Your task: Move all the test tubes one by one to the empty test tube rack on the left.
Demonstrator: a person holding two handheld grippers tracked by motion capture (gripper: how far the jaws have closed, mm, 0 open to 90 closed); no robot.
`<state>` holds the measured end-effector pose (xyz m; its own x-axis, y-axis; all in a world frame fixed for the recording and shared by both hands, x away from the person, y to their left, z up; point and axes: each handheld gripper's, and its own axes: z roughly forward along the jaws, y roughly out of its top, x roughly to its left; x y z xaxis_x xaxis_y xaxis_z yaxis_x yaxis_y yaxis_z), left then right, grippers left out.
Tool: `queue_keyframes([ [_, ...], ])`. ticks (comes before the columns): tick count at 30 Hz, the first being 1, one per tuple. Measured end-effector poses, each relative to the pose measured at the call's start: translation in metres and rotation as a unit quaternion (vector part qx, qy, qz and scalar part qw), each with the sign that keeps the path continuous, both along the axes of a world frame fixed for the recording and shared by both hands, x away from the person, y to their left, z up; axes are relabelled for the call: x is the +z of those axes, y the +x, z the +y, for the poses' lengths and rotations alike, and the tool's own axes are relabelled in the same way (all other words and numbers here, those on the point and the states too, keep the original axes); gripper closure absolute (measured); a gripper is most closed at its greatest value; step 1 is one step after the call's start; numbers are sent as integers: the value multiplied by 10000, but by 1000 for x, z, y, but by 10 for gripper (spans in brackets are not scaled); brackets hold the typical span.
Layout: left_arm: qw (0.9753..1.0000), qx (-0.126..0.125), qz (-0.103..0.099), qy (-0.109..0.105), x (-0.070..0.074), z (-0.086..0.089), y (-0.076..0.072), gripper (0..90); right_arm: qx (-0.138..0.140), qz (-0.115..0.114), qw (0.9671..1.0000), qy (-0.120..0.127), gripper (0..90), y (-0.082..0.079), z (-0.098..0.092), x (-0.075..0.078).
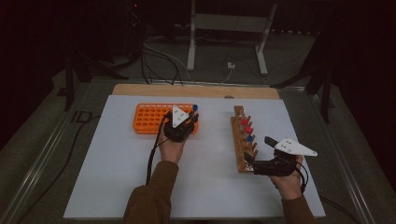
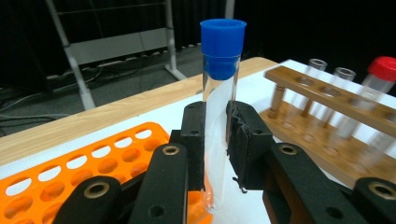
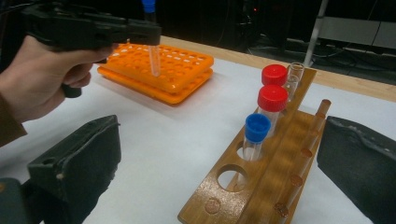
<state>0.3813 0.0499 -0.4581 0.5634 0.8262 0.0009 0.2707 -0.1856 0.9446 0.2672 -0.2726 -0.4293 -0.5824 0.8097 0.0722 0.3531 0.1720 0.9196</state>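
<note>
Left gripper view: claw [image 2: 215,140] pads hide the blue-capped tube's [image 2: 219,84] middle.

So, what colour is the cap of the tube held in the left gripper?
Blue. The cap shows best in the left gripper view, above the left gripper.

The left hand-held gripper [image 1: 183,125] is held forward over the worktop [image 1: 116,177] by the left hand [image 1: 172,148], the forearm reaching in from below in a brown sleeve [image 1: 152,198]. Its two black jaws are seen in the left gripper view closed upon a clear tube with a blue cap [image 2: 218,107], which is kept upright between the pads [image 2: 194,140]. The right hand-held gripper [image 1: 256,156] is held lower and to the right by the right hand [image 1: 287,182], pointing left. Its jaws are spread wide apart in the right gripper view, with nothing gripped between them.
</note>
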Motion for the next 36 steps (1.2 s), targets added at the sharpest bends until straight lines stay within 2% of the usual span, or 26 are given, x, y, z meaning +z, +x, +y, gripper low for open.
queue_keyframes([
  [11, 9992, 337, 209, 90, -17, -4, 20, 770, 49, -13, 10000, 49, 0, -1, 0, 0],
  [21, 9966, 230, 565, 551, -35, -6, 22, 775, 55, -21, 10000, 56, 0, -1, -1, 1],
  [24, 9960, 217, 636, 593, -38, -6, 22, 777, 65, -26, 10000, 49, 0, -1, 0, 1],
  [27, 9945, 189, 731, 722, -42, -7, 22, 778, 76, -13, 10000, 49, 0, -1, 0, 0],
  [36, 9949, 190, 846, 513, -43, -4, 23, 757, 86, 11, 10000, 18, 0, -1, 1, -1],
])
